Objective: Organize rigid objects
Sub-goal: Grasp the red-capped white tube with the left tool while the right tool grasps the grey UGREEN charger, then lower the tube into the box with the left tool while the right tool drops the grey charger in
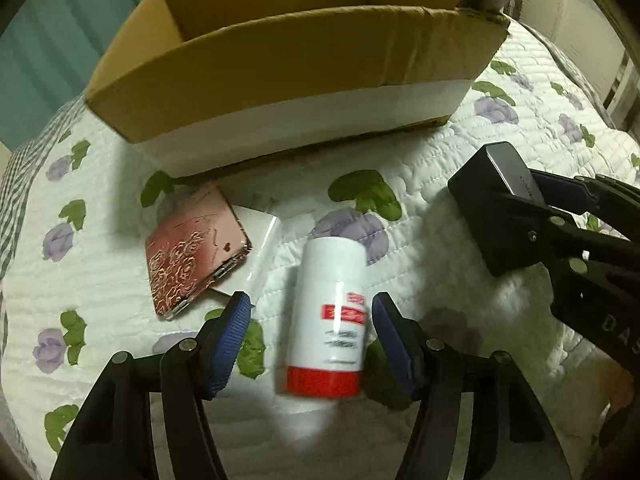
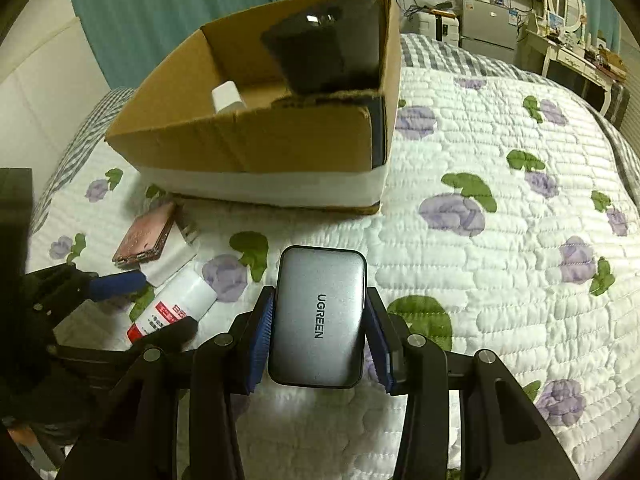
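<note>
Your right gripper [image 2: 318, 336] clamps the grey UGREEN charger [image 2: 318, 316], above the quilt [image 2: 500, 280]. Your left gripper [image 1: 312, 340] is spread wide w/ the white bottle [image 1: 330, 320] lying btwn its pads, not touching. Just beyond: pink case [image 1: 196, 250] atop a white box [image 1: 260, 236]. Farthest, the open cardboard box [image 2: 248, 140] w/ a white item [image 2: 226, 98] and dark object [image 2: 320, 48] inside.

Two black plastic grippers, left gripper [image 1: 312, 312] and right gripper [image 2: 320, 336]. Blue ribbed pads [image 1: 230, 344] on the inside of each finger. Round silver screws [image 1: 188, 345] at the joints. White letters "DAS" [image 1: 620, 332] on one black arm. Bars thick and flat, with open gaps between.
</note>
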The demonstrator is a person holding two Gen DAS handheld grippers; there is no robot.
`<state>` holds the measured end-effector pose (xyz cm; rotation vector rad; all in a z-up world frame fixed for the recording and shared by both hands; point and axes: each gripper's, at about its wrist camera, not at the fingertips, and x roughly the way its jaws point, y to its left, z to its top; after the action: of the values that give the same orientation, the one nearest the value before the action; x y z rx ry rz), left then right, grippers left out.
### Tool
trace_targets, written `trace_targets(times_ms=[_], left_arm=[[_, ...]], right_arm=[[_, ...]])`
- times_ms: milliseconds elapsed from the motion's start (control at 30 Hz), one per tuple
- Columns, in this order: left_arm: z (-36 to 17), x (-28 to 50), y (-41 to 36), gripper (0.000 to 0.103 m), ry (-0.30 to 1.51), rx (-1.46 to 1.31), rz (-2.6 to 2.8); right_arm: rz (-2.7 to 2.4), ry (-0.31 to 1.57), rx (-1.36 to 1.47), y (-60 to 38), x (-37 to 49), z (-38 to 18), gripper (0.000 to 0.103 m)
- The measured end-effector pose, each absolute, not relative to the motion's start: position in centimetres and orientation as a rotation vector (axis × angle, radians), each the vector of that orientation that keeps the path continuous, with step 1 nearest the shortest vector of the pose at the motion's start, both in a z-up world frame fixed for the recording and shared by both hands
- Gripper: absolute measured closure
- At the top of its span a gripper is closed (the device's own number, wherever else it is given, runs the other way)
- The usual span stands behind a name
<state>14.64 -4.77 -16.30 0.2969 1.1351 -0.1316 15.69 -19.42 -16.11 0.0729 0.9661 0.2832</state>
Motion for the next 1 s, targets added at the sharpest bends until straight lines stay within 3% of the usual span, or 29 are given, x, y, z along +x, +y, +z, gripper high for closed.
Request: trace_targets(times_ms=[67, 100, 400, 1000], left_arm=[[-16.3, 14.7, -5.1, 0.049, 1.139, 0.271, -0.151], [-16.5, 14.8, -5.3, 0.066, 1.152, 0.259, -0.162], [-16.3, 13.7, -5.3, 0.067, 1.138, 0.221, -0.143], [0.3, 11.3, -7.3, 0.067, 0.839, 0.137, -0.181]], right_arm=[[0.286, 0.966, 0.077, -19.8, 15.4, -16.1, 0.06], [0.287, 0.965, 0.078, -19.8, 15.3, -16.1, 0.06], [0.287, 0.941, 0.063, -20.1, 14.1, -14.8, 0.06], [0.226, 0.718, -0.025, -22.1, 10.1, 0.3, 0.061]])
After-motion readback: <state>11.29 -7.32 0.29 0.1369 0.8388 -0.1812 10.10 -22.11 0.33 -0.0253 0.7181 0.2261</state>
